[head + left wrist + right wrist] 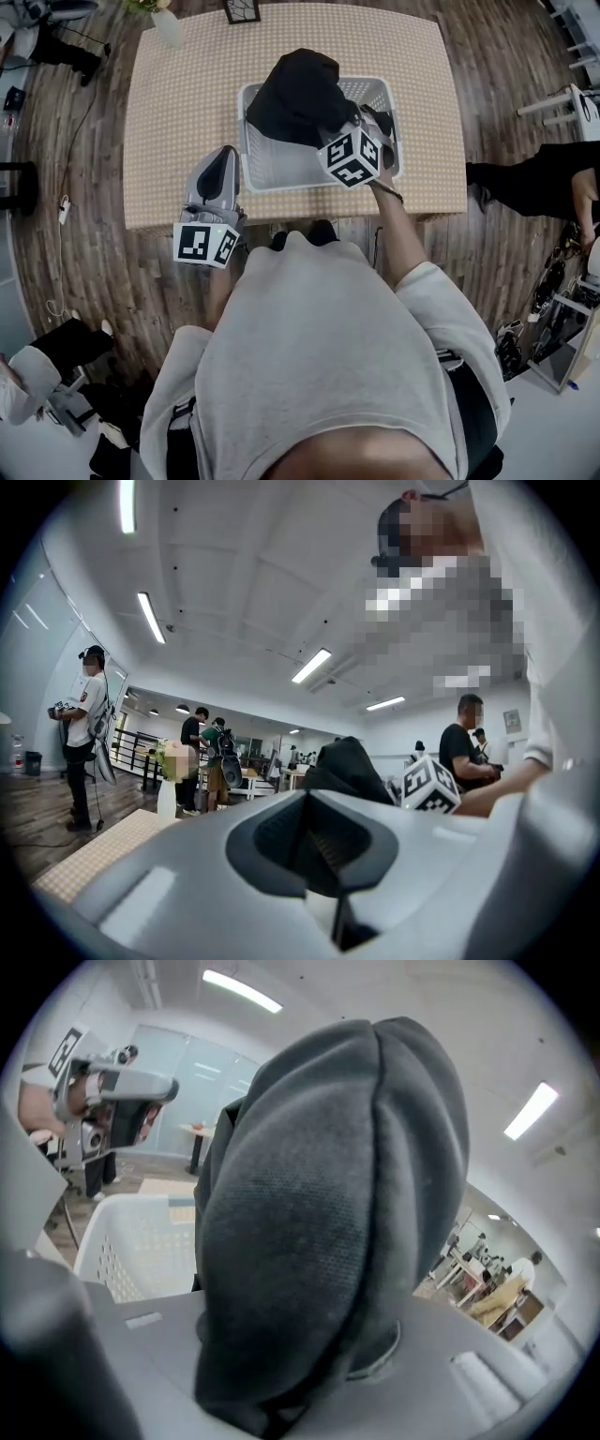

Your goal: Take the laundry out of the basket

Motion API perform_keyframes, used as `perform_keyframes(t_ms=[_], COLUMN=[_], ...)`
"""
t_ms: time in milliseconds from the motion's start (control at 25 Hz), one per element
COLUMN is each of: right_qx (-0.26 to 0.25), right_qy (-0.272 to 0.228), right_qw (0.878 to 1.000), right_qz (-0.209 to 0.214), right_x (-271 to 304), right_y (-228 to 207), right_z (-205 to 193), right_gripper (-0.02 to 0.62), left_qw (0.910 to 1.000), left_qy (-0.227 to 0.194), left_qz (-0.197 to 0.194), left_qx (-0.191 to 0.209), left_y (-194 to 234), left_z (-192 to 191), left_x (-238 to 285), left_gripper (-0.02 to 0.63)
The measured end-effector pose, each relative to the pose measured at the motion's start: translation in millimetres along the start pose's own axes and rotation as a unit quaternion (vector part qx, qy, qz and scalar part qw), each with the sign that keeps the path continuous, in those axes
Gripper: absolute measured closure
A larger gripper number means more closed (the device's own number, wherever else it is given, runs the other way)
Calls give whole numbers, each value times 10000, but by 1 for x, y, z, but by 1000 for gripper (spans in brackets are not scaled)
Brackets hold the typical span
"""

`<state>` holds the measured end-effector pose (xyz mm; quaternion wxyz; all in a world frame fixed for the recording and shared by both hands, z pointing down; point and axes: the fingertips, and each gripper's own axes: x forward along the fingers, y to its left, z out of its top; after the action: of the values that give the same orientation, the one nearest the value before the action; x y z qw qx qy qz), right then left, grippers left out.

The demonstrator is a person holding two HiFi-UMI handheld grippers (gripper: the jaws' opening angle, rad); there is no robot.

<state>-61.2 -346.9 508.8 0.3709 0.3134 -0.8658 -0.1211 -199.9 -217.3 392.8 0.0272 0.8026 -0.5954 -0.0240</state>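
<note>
A white laundry basket (272,169) stands on the checked table (187,94). A black garment (298,94) is bunched up above the basket's far side, raised clear of the rim. My right gripper (326,129) is shut on it from the near right. In the right gripper view the dark cloth (328,1222) fills the gap between the jaws of the right gripper (281,1401), with the basket (141,1241) below left. My left gripper (225,155) hovers at the table's front edge, left of the basket. Its jaws meet with nothing between them in the left gripper view (323,850).
A vase (164,23) and a small frame (241,9) sit at the table's far edge. A seated person (534,178) is to the right, and other people stand on the wood floor around the table. The left gripper (112,1091) shows in the right gripper view.
</note>
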Motion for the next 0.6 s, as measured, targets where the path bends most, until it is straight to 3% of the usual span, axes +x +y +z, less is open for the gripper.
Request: perform_keyframes(t_ms=[160, 360, 480, 600], right_qx=[1319, 3008, 3268, 3169], right_qy=[-757, -2118, -2501, -2620], right_qw=[9884, 9296, 9112, 9115], right_qz=[-25, 215, 175, 83], right_x=[-23, -67, -87, -99], right_y=[-18, -32, -43, -48], right_z=[13, 36, 34, 23], right_gripper=[482, 485, 485, 485], left_qw=[9999, 9999, 9998, 9998], left_qy=[-85, -102, -92, 1], left_qz=[-4, -7, 13, 62], left_qx=[61, 125, 151, 195], left_y=[-10, -23, -38, -55], left_z=[9, 9, 6, 1], left_x=[3, 1, 5, 9], left_gripper=[595, 595, 595, 595])
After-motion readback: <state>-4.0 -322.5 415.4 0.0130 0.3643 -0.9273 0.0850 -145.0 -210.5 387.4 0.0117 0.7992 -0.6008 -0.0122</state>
